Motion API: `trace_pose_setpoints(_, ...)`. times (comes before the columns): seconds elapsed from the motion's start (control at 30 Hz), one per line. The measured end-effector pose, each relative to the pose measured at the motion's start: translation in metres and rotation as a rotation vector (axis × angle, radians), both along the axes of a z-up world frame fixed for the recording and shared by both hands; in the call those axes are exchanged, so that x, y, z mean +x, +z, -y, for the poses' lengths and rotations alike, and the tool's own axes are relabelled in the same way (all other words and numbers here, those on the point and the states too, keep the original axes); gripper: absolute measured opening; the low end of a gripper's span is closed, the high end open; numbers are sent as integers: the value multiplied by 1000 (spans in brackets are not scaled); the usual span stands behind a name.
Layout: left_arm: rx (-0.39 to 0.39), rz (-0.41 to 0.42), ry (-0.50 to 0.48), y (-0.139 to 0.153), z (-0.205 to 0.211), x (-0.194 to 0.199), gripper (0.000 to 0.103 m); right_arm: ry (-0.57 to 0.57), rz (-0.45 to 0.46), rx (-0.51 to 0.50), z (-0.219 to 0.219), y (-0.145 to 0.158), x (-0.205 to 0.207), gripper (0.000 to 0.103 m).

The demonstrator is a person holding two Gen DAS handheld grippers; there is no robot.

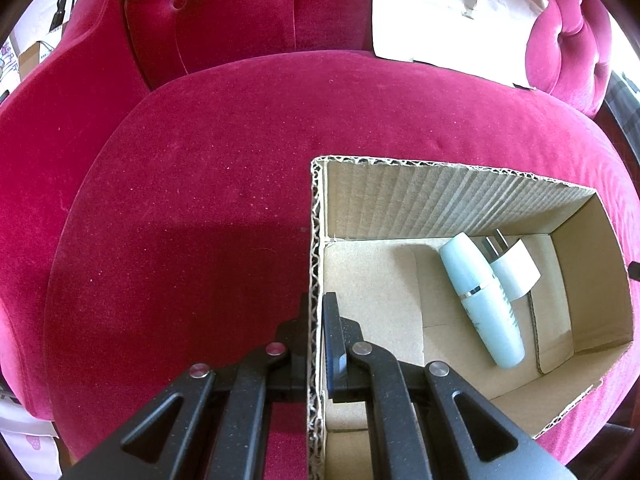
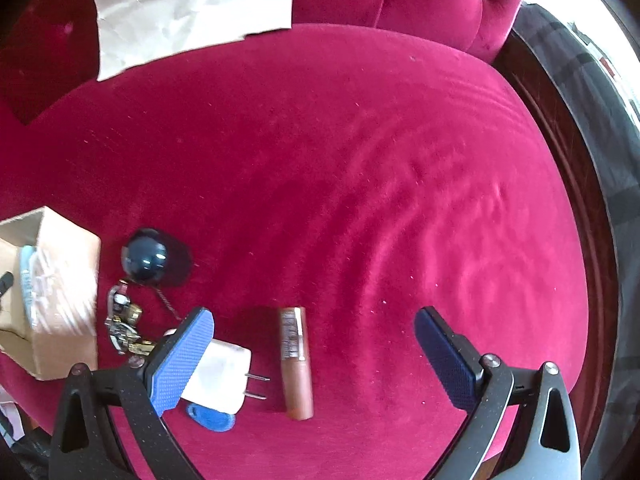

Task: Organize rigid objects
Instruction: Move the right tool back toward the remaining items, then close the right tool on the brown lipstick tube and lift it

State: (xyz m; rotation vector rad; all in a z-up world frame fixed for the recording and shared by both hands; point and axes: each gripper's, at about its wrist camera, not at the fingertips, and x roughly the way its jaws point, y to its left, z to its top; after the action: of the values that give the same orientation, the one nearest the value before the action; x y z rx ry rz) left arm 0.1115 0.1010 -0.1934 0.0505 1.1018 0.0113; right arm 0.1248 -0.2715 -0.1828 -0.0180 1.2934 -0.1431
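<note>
My left gripper [image 1: 316, 312] is shut on the left wall of an open cardboard box [image 1: 316, 240] that sits on a pink velvet seat. Inside the box lie a pale blue bottle [image 1: 482, 300] and a white plug adapter [image 1: 516, 270]. My right gripper [image 2: 316, 328] is open and empty above the seat. Below it lie a brown lip gloss tube [image 2: 296, 362], a white charger plug [image 2: 222, 378], a blue key fob [image 2: 212, 416], a bunch of keys [image 2: 124, 326] and a dark blue ball [image 2: 145, 256]. The box corner shows at the left in the right wrist view [image 2: 64, 292].
The pink velvet seat cushion [image 1: 208, 200] spreads left of the box. A white paper sheet [image 1: 440, 12] leans on the tufted backrest, also in the right wrist view [image 2: 188, 4]. A dark wooden edge [image 2: 580, 208] borders the seat on the right.
</note>
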Motion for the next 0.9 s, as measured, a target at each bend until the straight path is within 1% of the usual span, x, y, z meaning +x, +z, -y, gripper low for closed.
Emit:
trace_pose_setpoints(0.17, 1, 0, 0, 0, -1, 0, 4, -11, -18, 1, 10, -11, 1, 99)
trace_pose_setpoints(0.23, 1, 0, 0, 0, -1, 0, 4, -11, -27, 9, 13, -14, 1, 91)
trace_pose_setpoints(0.27, 2, 0, 0, 0, -1, 0, 4, -10, -31, 13, 14, -16, 1, 89)
trace_pose_setpoints(0.37, 4, 1, 1, 1, -1, 0, 4, -6, -46, 18, 17, -21, 1, 79)
trace_pose_setpoints(0.43, 5, 1, 2, 0, -1, 0, 5, -3, -53, 21, 17, -24, 1, 66)
trace_pose_setpoints(0.47, 5, 1, 2, 0, 0, 1, 5, -1, -56, 25, 16, -26, 2, 63)
trace_pose_setpoints(0.53, 5, 1, 2, 0, 0, 1, 5, 3, -66, 41, 20, -30, 2, 49)
trace_pose_setpoints(0.57, 5, 1, 2, 0, 0, 1, 5, 5, -69, 44, 16, -33, 2, 45)
trace_pose_setpoints(0.6, 5, 0, 2, 0, 0, 1, 5, 7, -70, 48, 16, -34, 2, 37)
trace_pose_setpoints(0.63, 5, 1, 1, 0, 0, 1, 5, 9, -72, 53, 16, -35, 3, 32)
trace_pose_setpoints(0.67, 5, 1, 1, 0, 0, 1, 5, 13, -76, 56, 14, -37, 3, 30)
trace_pose_setpoints(0.7, 5, 1, 1, 0, 0, 1, 5, 16, -76, 60, 13, -38, 3, 26)
trace_pose_setpoints(0.73, 6, 1, 1, 0, 0, 1, 5, 19, -77, 64, 12, -40, 3, 19)
trace_pose_setpoints(0.77, 6, 1, 1, 0, 1, 1, 5, 22, -80, 68, 10, -40, 4, 17)
trace_pose_setpoints(0.9, 5, 0, 2, 0, 1, 2, 5, 22, -69, 69, 6, -38, 5, 17)
